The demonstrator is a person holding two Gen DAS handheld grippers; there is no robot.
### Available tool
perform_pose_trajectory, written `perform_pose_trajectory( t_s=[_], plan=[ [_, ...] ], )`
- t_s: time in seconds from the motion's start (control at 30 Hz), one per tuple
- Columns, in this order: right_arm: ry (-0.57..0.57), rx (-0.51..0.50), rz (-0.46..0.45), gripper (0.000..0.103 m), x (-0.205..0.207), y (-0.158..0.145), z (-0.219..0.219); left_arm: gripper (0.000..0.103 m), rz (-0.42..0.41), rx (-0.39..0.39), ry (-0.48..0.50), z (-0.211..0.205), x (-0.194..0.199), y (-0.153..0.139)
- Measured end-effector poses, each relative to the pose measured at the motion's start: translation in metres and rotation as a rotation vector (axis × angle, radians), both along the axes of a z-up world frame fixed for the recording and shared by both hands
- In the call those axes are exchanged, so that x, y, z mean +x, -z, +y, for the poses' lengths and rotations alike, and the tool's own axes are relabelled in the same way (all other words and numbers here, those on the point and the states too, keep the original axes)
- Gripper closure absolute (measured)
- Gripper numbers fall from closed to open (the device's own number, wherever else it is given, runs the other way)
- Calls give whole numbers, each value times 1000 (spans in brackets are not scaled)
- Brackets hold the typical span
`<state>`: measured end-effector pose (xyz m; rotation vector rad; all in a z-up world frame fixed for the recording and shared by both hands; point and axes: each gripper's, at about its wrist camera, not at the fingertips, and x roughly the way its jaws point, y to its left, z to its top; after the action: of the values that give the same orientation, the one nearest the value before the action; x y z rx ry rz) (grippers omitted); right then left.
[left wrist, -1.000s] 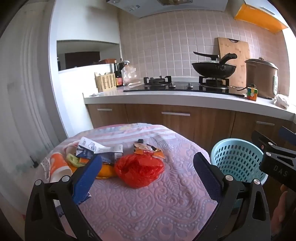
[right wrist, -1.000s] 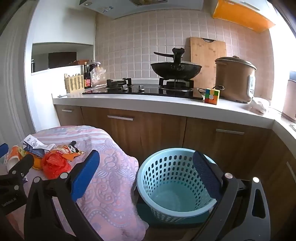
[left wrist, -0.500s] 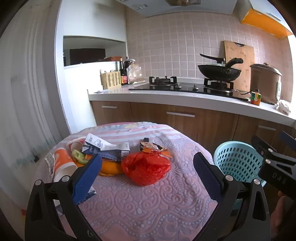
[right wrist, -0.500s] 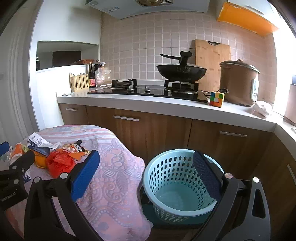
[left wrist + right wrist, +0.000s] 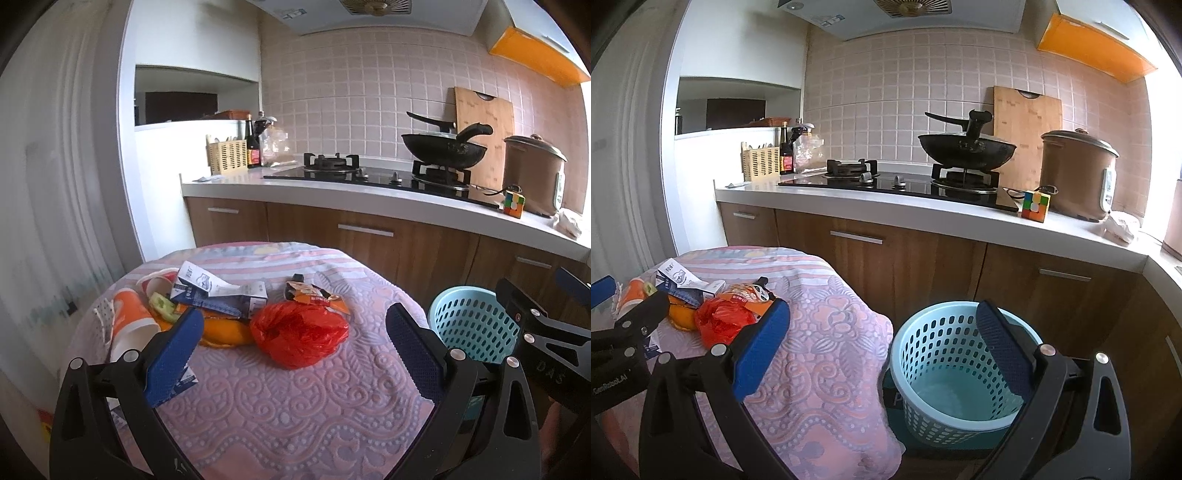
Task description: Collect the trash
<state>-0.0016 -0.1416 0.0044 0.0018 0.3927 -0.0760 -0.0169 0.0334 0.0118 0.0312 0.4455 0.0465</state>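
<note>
Trash lies in a heap on the round table [image 5: 295,398]: a crumpled red plastic bag [image 5: 301,334], an orange snack wrapper [image 5: 314,293], a blue-and-white carton [image 5: 218,295], an orange peel [image 5: 221,332] and an orange paper cup [image 5: 129,325]. My left gripper [image 5: 293,347] hovers open just in front of the red bag, holding nothing. A light blue basket [image 5: 955,369] stands on the floor right of the table. My right gripper [image 5: 882,343] is open and empty above the table's right edge and the basket. The red bag [image 5: 718,319] shows at the left there.
A kitchen counter [image 5: 369,201] with wooden cabinets runs behind the table, carrying a gas hob, a black wok [image 5: 443,147], a rice cooker [image 5: 532,177] and a colour cube [image 5: 513,203]. A white wall [image 5: 74,184] closes the left side.
Both grippers have tilted upward a little, so the table and basket sit lower in view. The jaws stayed open and the trash has not moved.
</note>
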Motion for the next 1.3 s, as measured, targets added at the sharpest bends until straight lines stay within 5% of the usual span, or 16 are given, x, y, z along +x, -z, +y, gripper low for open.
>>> perform_pose_trajectory(
  t_s=[1.3],
  plan=[
    [6, 2, -1, 8, 2, 0, 1, 7, -1, 0, -3, 0, 2, -2]
  ],
)
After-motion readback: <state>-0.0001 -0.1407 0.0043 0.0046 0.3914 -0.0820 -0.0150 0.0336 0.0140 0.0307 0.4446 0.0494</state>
